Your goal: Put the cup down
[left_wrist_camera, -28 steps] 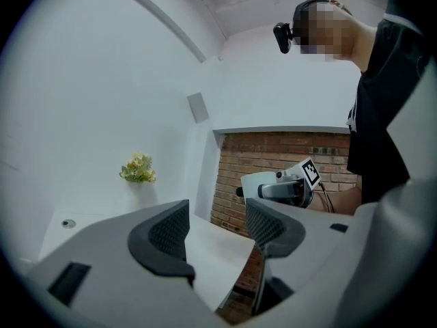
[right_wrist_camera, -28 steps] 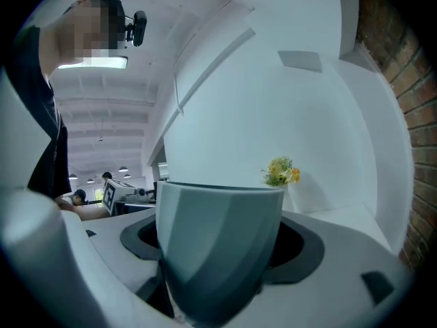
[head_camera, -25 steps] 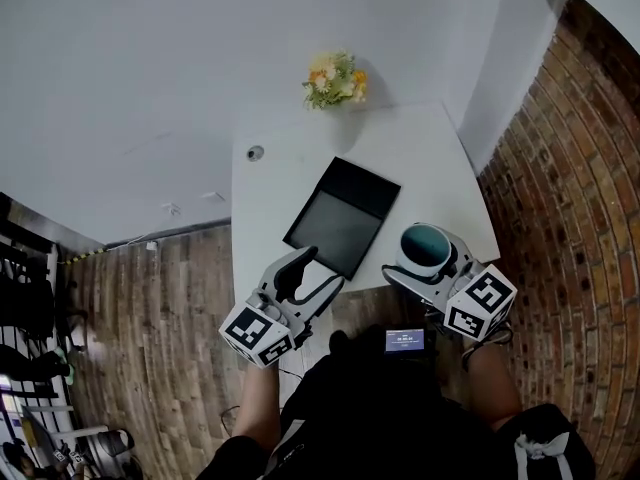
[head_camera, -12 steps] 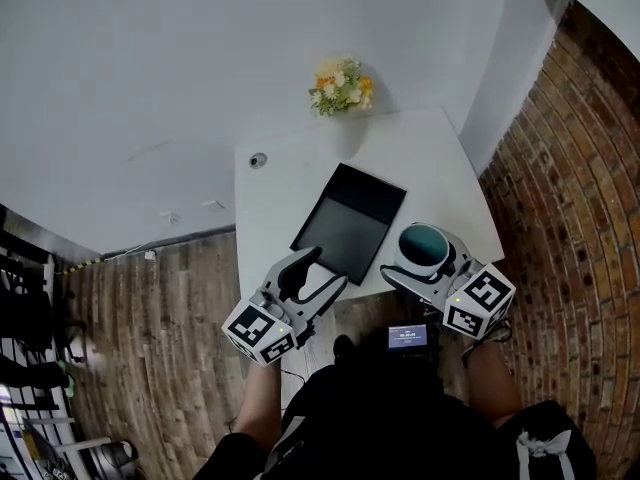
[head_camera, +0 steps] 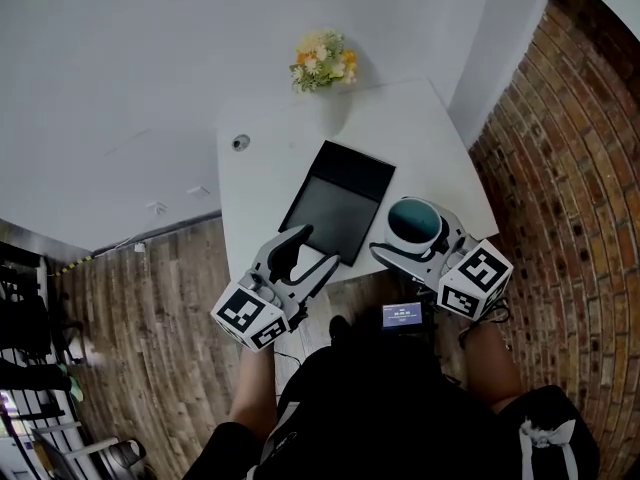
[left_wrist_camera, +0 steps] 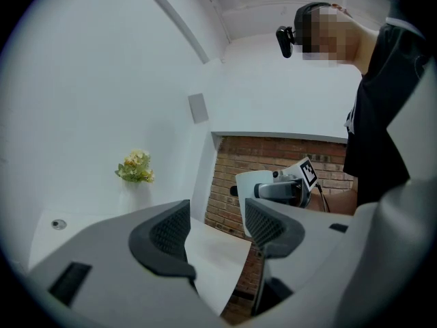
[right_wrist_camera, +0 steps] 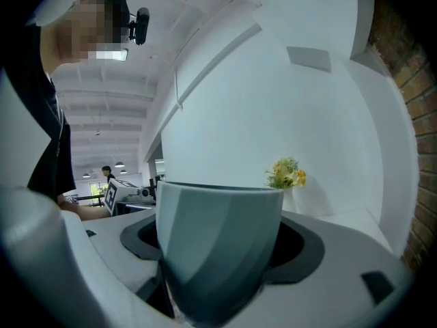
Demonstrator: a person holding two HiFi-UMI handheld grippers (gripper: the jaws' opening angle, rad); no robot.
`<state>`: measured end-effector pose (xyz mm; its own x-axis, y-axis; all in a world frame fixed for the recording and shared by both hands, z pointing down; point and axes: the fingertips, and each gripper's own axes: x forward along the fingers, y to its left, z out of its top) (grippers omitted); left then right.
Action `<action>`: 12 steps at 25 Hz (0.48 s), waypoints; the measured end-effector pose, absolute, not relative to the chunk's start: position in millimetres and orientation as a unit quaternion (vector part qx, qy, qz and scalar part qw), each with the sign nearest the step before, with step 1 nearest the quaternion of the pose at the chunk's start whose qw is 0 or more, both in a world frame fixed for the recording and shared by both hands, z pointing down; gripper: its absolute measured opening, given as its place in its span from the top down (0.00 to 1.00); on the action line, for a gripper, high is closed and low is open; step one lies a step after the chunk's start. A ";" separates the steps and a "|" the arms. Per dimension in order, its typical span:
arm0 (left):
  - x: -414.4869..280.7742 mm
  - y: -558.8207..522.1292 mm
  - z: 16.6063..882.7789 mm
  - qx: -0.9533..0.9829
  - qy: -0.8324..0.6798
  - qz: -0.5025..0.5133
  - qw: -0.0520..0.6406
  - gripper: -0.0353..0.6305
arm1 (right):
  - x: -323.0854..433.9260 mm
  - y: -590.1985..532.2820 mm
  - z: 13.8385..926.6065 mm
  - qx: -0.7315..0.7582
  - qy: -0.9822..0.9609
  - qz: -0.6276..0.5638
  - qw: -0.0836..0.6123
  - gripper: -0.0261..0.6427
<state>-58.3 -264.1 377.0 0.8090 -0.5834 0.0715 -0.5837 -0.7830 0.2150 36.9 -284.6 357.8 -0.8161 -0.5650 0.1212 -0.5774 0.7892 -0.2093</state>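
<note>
A teal cup [head_camera: 413,222] with a pale outside [right_wrist_camera: 217,241] is held upright between the jaws of my right gripper [head_camera: 414,232], above the near right part of the white table [head_camera: 420,148]. In the right gripper view, the pads of that gripper [right_wrist_camera: 220,251] press on the cup's sides. My left gripper [head_camera: 311,252] hovers at the table's near edge, open, with nothing between its fingers [left_wrist_camera: 166,232]. In the left gripper view the cup [left_wrist_camera: 247,191] and the right gripper show beyond the jaws.
A black tray [head_camera: 335,206] lies in the middle of the table, left of the cup. A small bunch of flowers [head_camera: 322,62] stands at the far edge by the wall. A small round fitting [head_camera: 240,142] sits at the far left. A brick wall [head_camera: 570,168] runs along the right.
The right gripper with the cup has edged slightly forward over the table, nearer the tray. The left gripper has stayed about where it was, jaws unchanged.
</note>
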 end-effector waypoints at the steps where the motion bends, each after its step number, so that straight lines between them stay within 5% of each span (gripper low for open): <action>1: -57.9 -264.4 377.0 0.944 -0.308 0.001 0.115 0.56 | 37.7 -285.7 359.0 0.304 -0.945 0.120 0.027 0.36; 12: -46.8 -271.5 394.2 0.943 -0.307 0.033 0.129 0.57 | 45.6 -347.1 442.3 0.326 -0.933 0.122 0.098 0.36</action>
<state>-46.8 -271.5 394.2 0.8098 -0.5697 0.1406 -0.5865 -0.7788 0.2226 45.6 -347.1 442.3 -0.7688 -0.5837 0.2610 -0.6311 0.7583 -0.1632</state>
